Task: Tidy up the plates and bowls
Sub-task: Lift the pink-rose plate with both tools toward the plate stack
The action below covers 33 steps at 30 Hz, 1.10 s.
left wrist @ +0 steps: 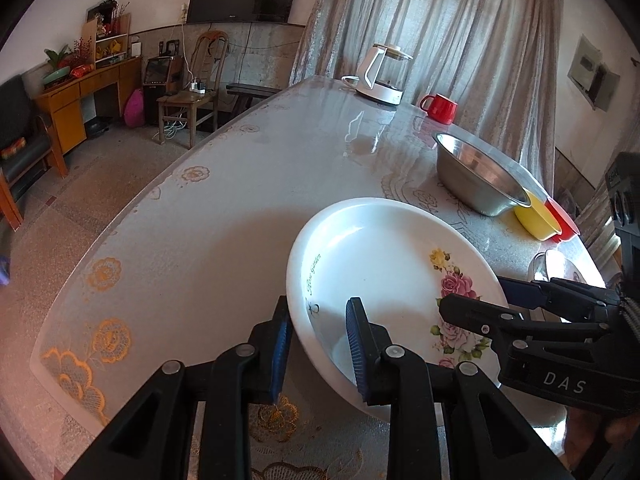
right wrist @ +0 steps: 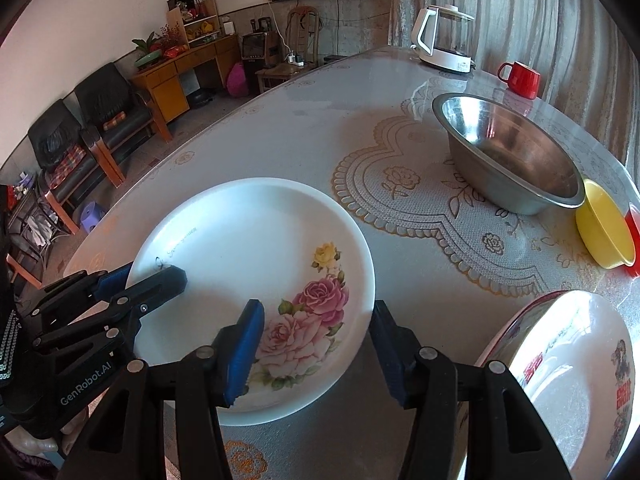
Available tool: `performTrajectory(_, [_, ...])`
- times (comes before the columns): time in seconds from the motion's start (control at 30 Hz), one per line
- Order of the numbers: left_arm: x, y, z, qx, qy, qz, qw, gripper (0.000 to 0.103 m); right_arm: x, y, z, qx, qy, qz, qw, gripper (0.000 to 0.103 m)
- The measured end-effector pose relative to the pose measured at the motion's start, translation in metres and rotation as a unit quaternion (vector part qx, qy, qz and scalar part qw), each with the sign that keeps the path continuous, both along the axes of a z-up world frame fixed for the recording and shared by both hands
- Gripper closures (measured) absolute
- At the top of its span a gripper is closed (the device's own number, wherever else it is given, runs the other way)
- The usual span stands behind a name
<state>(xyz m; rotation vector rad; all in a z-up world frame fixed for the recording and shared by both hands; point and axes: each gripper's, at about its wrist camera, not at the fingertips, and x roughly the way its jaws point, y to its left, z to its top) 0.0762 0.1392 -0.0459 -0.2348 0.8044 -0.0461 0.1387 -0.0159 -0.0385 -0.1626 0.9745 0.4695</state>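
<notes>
A white plate with pink roses (left wrist: 384, 264) (right wrist: 256, 248) lies on the table near its front edge. My left gripper (left wrist: 320, 344) straddles the plate's left rim, jaws open, one finger outside and one inside. My right gripper (right wrist: 316, 352) straddles the plate's right rim, also open; it shows in the left wrist view (left wrist: 480, 300). A steel bowl (right wrist: 512, 152) (left wrist: 476, 176) stands farther back right, with a yellow bowl (right wrist: 604, 228) and a red bowl (left wrist: 562, 216) beside it. A white printed bowl (right wrist: 572, 376) sits at the right front.
A glass kettle on a white base (right wrist: 444, 40) and a red mug (right wrist: 522, 78) stand at the table's far end by the curtain. The table (right wrist: 304, 120) has a lace cloth under glass. Chairs and a desk lie beyond the left edge.
</notes>
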Motion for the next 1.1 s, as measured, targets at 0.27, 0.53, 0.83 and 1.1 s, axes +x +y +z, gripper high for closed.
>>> performTrajectory(0.27, [0.000, -0.013, -0.001, 0.043, -0.005, 0.012, 0.9990, 0.067, 0.000, 0.004, -0.006, 0.005, -0.007, 0.002, 1.000, 0.055])
performTrajectory(0.53, [-0.001, -0.016, -0.001, 0.049, -0.005, 0.019, 0.9986, 0.066, 0.003, -0.003, -0.005, 0.011, -0.014, 0.003, 1.000, 0.060])
performTrajectory(0.83, [-0.003, -0.019, 0.001, 0.063, -0.003, 0.029, 0.9976, 0.073, 0.003, -0.002, -0.007, 0.015, -0.022, 0.003, 1.000, 0.060])
performTrajectory(1.1, [-0.009, -0.020, 0.004, 0.061, -0.007, 0.028, 0.9977, 0.073, 0.003, -0.008, -0.006, 0.019, -0.024, -0.007, 1.000, 0.070])
